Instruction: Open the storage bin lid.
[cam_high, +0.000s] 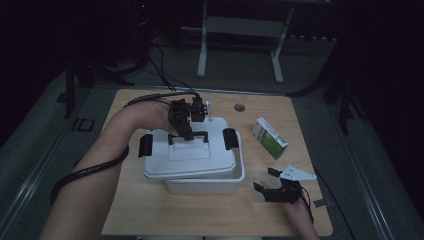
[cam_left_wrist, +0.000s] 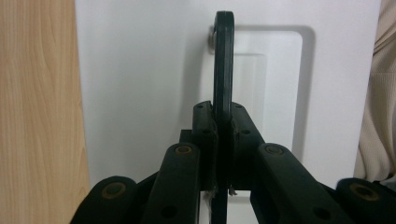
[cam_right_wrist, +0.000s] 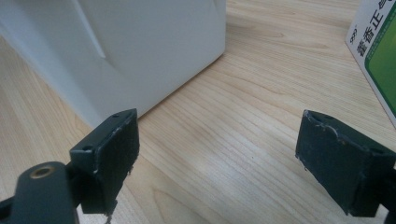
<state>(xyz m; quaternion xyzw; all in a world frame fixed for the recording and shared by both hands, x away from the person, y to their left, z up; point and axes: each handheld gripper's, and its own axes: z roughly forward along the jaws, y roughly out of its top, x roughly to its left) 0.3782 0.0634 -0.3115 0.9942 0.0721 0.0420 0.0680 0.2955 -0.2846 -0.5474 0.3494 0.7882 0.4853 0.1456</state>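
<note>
The left gripper (cam_high: 187, 134) is pinching the black handle (cam_left_wrist: 223, 70) of the white lid (cam_high: 192, 160), which lies askew under it on the white bin (cam_high: 205, 186). The right gripper (cam_high: 265, 180) rests on the table (cam_high: 150, 210) with jaws spread, the bin ahead to its left, a green box (cam_right_wrist: 380, 56) ahead to its right.

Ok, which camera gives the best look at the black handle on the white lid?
The left gripper view: the lid handle stands edge-on, clamped between the left gripper's jaws. The high view shows the lid handle small and dim under the gripper. The right gripper view shows the box's wall instead.
</note>
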